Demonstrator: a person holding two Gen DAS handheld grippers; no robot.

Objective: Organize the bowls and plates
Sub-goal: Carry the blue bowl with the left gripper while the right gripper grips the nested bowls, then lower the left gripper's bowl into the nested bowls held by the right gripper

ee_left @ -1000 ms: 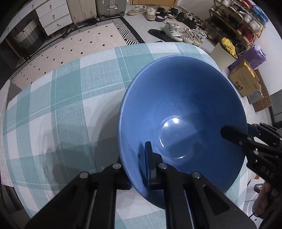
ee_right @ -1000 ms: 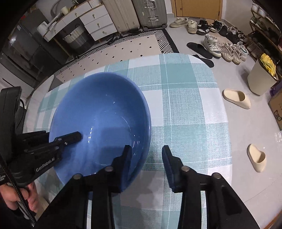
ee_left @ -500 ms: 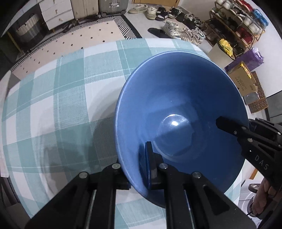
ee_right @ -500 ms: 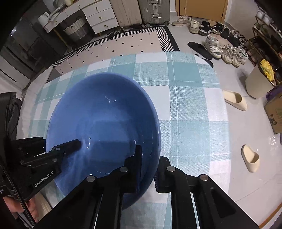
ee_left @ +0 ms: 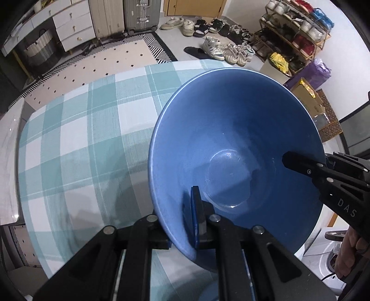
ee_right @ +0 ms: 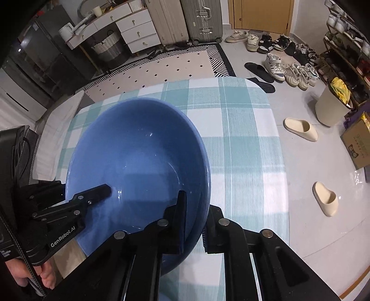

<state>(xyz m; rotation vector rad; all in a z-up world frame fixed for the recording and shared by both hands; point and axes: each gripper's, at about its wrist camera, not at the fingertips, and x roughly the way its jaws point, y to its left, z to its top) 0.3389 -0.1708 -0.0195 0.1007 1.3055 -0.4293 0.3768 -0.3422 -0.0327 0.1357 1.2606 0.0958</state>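
Between the two grippers, above the checked tablecloth (ee_left: 76, 143), the blue bowl (ee_left: 231, 129) is being carried, tilted so that its opening is facing both wrist cameras; whether its base is touching the cloth cannot be told. It appears to be glazed ceramic: stiff, smooth and probably slippery under the pads, moderately heavy for its size, and liable to chip or break if dropped onto the table or the tiled floor beyond. The only practical holding point is the rim wall, and both tools are using it. The left gripper (ee_left: 185, 222) is pinching the near rim, with one finger (ee_left: 196, 208) lying inside the bowl and the other pressing the outer wall. The right gripper (ee_right: 194, 220) is clamping the opposite side of the rim in the same manner, one finger (ee_right: 181, 213) inside and the other outside against the wall. Each gripper is also showing in the other camera, reaching over the rim into the bowl. Because each grip is acting on a thin, sloping, glossy edge, the bowl is judged likely to pivot or slide if either clamp is relaxing unevenly; the two grips should be kept level and moved together. No plates or other bowls are showing in either view, so the stacking destination cannot be told. Shoes (ee_right: 300, 127), suitcases (ee_right: 201, 20) and a drawer unit (ee_right: 138, 30) are standing on the floor beyond the table.
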